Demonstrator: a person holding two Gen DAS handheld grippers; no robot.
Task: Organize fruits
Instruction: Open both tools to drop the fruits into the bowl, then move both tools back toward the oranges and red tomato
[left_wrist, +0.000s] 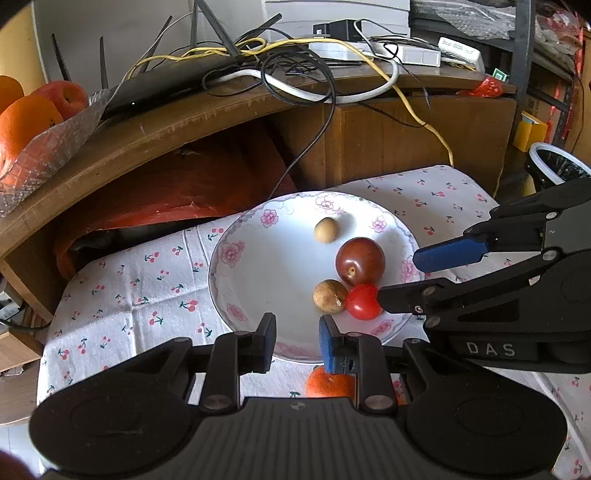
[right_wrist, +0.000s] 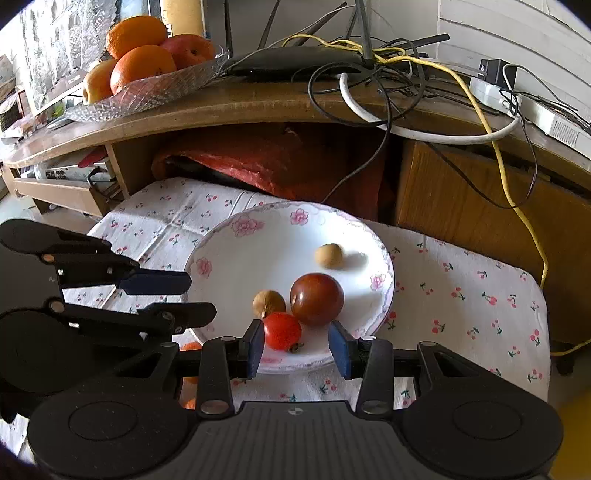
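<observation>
Over the floral plate (right_wrist: 380, 258), our right gripper (right_wrist: 297, 345) gapes around the red tomato (right_wrist: 281, 329), grasping nothing; our left gripper (left_wrist: 297, 341), parted and empty. We should withdraw straight back.

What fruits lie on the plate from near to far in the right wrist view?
Red tomato → brown longan → dark tomato → pale longan, all on the plate.
</observation>
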